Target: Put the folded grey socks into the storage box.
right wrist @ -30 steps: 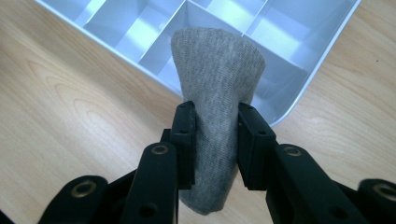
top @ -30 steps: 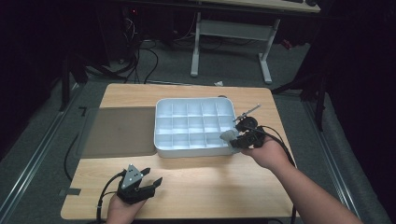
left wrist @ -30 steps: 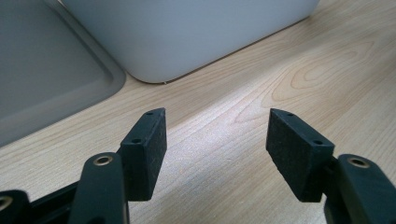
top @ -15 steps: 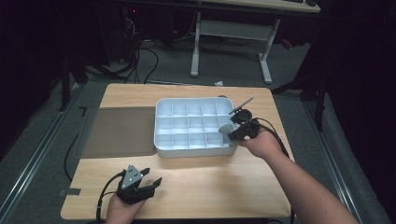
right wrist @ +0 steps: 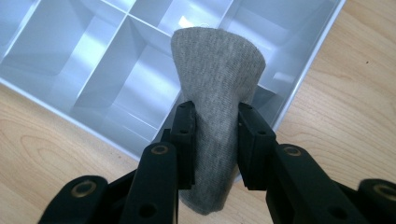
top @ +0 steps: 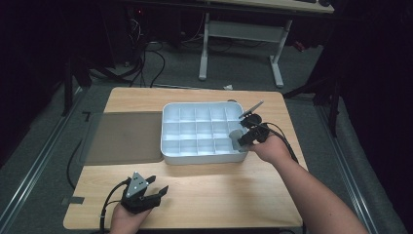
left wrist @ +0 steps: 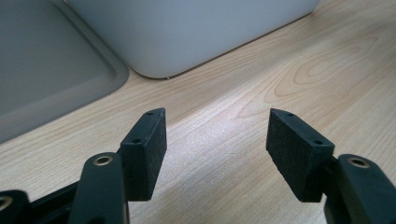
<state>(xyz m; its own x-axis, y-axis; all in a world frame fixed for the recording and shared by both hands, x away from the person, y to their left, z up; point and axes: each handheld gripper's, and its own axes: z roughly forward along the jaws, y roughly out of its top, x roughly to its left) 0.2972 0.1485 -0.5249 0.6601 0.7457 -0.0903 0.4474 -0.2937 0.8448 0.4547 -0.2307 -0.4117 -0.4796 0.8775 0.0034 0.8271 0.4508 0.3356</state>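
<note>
A white tray of small compartments [top: 168, 129] stands mid-table, its walls [right wrist: 84, 60] close below in the right gripper view. My right gripper [top: 242, 138] is shut on a rolled grey cloth [right wrist: 215, 88], held over the tray's near right corner compartments; the cloth [top: 235, 140] shows as a small grey lump at the tray's right edge. My left gripper [top: 158, 187] rests open near the table's front left, its pads [left wrist: 149, 144] apart over bare wood, with the tray's outer wall [left wrist: 187, 28] ahead of it.
A grey mat [top: 124, 136] lies flat against the tray's left side, its corner [left wrist: 51, 70] seen in the left gripper view. The wooden table [top: 219, 195] has free room along the front. A desk frame [top: 243, 44] and cables stand on the floor beyond.
My right gripper has carried the grey cloth a little leftwards and forward, from beside the tray's right edge to over its corner compartments. The left gripper has stayed put.
</note>
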